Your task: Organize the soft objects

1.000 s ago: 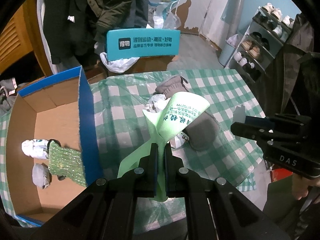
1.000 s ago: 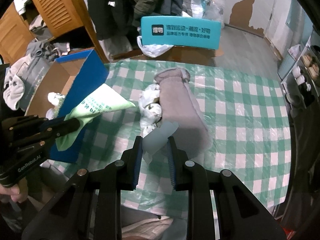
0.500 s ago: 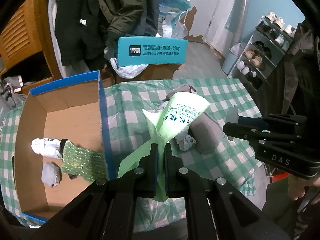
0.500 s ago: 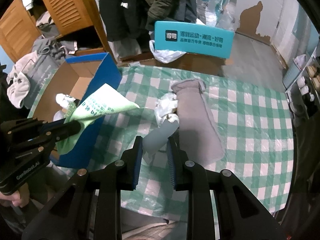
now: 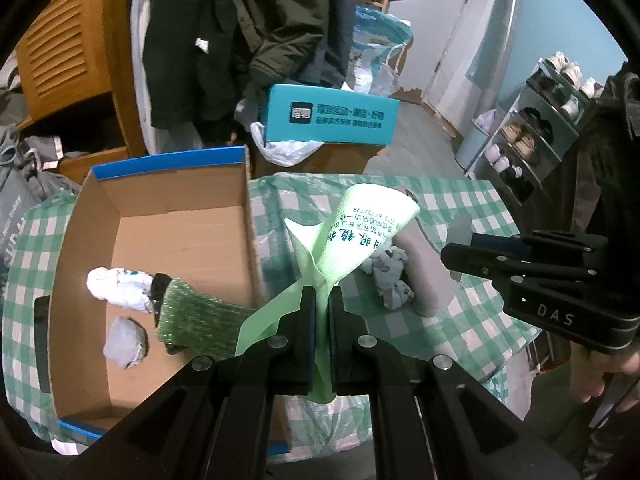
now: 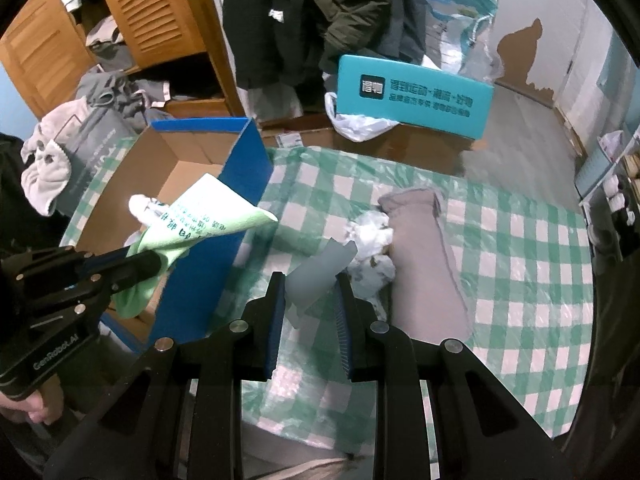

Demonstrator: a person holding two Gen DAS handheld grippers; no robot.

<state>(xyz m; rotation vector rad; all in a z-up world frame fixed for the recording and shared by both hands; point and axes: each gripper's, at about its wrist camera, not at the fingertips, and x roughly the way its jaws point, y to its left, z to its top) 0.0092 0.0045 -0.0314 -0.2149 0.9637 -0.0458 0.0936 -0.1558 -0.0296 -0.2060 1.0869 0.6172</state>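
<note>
step: carry to box (image 5: 168, 232) | left tool (image 5: 320, 304) pinching green cloth (image 5: 360, 240); right tool (image 6: 310, 292) apparently gripping grey piece (image 6: 320, 268) | next: move over box; release

home, cluttered entry or storage corner | dark coats (image 5: 256, 28) hung on wall | shoe rack (image 5: 532, 120) loaded with pairs | louvred wooden cabinet (image 6: 132, 20) | green-checked tablecloth (image 6: 500, 240) on table | peeling wall paint by floor
</note>
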